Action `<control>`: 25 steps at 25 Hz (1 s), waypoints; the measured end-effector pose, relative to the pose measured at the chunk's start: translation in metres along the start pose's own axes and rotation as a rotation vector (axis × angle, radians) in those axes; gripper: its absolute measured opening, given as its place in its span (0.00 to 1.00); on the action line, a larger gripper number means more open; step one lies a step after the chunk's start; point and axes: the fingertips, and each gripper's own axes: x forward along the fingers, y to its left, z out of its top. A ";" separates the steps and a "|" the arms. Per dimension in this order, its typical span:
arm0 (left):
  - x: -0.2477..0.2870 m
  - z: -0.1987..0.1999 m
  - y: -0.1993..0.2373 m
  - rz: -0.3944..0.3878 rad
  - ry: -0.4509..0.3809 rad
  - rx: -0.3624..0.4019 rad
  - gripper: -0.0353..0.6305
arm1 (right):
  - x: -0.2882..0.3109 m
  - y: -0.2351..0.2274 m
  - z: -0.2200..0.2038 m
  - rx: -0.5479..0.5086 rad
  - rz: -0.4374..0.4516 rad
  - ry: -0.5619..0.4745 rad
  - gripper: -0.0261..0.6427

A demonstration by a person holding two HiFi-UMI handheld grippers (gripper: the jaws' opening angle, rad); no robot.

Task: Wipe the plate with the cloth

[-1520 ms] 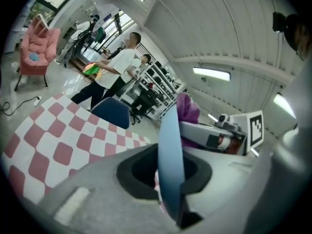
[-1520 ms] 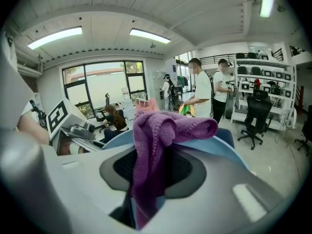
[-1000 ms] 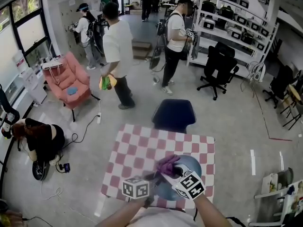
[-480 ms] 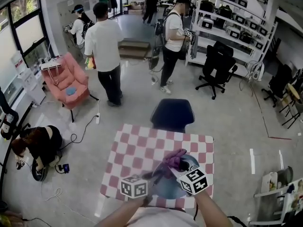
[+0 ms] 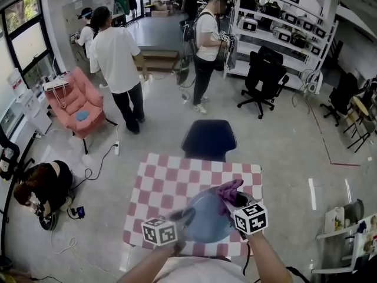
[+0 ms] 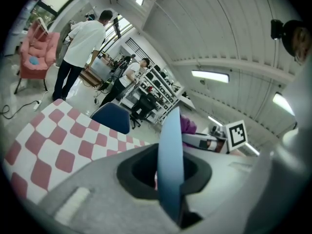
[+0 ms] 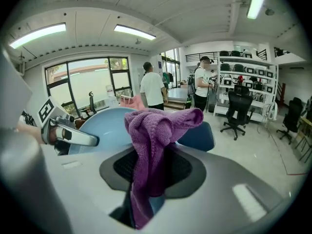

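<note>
A light blue plate (image 5: 201,218) is held over the red-and-white checked table (image 5: 168,184), near its front edge. My left gripper (image 5: 181,218) is shut on the plate's left rim. In the left gripper view the plate (image 6: 170,162) shows edge-on between the jaws. My right gripper (image 5: 233,200) is shut on a purple cloth (image 5: 228,188), which lies against the plate's far right rim. In the right gripper view the cloth (image 7: 155,135) hangs bunched from the jaws, with the plate (image 7: 105,129) just behind it on the left.
A dark blue chair (image 5: 208,138) stands at the table's far side. Beyond it two people (image 5: 116,63) stand on the open floor. A person (image 5: 44,187) crouches on the floor at left by a pink armchair (image 5: 75,102). Shelves and office chairs (image 5: 263,69) are at the back right.
My right gripper has carried the cloth from the plate's middle toward its far right rim, so more of the plate's face shows. The left gripper keeps its hold on the plate.
</note>
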 end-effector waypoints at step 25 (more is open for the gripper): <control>-0.006 0.004 -0.003 0.011 -0.074 -0.092 0.11 | -0.016 -0.002 -0.032 0.006 -0.045 0.034 0.22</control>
